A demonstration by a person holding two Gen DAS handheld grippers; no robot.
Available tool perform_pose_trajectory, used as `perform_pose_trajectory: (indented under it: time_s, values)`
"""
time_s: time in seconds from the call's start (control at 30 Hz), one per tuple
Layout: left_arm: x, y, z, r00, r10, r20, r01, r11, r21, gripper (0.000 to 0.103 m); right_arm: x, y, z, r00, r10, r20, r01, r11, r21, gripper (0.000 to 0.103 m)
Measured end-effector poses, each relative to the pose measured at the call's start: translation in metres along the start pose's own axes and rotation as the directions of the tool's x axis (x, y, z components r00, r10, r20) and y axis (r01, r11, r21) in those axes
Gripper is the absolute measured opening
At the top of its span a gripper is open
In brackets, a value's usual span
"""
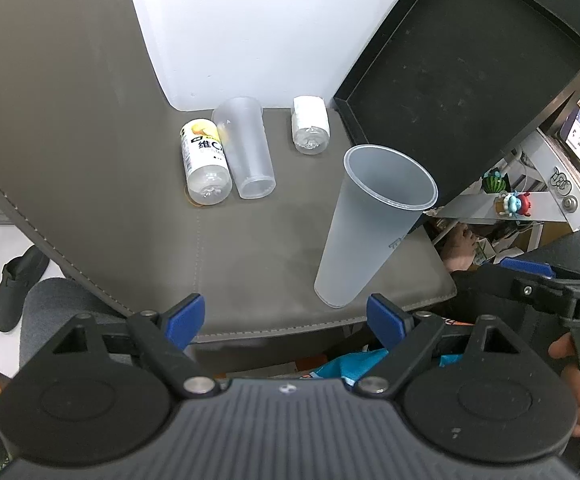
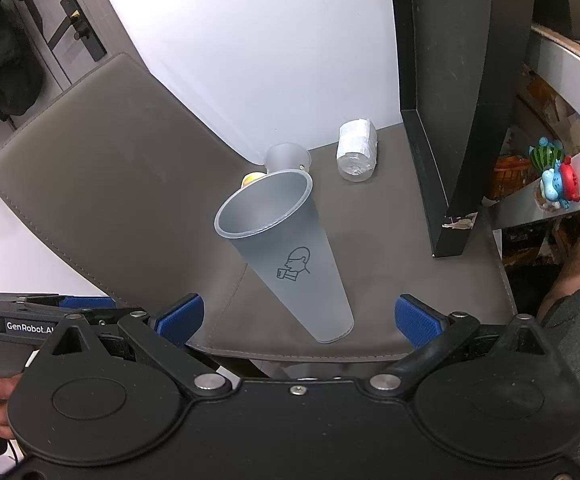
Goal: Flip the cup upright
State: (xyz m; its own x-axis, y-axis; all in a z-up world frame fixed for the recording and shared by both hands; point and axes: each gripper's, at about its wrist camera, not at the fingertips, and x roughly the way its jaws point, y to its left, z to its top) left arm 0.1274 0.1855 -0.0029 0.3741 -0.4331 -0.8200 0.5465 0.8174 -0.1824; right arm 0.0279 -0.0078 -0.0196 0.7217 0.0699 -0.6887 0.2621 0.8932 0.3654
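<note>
A frosted translucent cup [image 1: 370, 224] stands upright, mouth up, near the front edge of the grey leather mat [image 1: 249, 260]; it also shows in the right wrist view [image 2: 290, 256] with a small printed figure on its side. A second frosted cup [image 1: 245, 148] lies on its side at the back of the mat, partly hidden behind the upright cup in the right wrist view [image 2: 287, 156]. My left gripper [image 1: 285, 320] is open and empty, just in front of the mat's edge. My right gripper [image 2: 298, 320] is open and empty, its jaws apart on either side of the upright cup's base without touching it.
A bottle with a yellow label [image 1: 205, 164] lies beside the lying cup. A white-wrapped bottle [image 1: 310, 124] lies further right, also in the right wrist view [image 2: 357, 148]. A black tray [image 1: 462, 68] leans at the right. A white wall stands behind.
</note>
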Motion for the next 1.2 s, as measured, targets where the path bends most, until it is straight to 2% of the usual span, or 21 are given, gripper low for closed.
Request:
perform_pose_trajectory:
  time_s: [1.2]
  values:
    - [-0.0098, -0.0075, -0.0085, 0.999, -0.031, 0.014, 0.031, 0.999, 0.017, 0.087, -0.0003, 0.0073, -0.0042, 1.0, -0.014, -0.013, 0.014, 1.0, -0.027, 0.103]
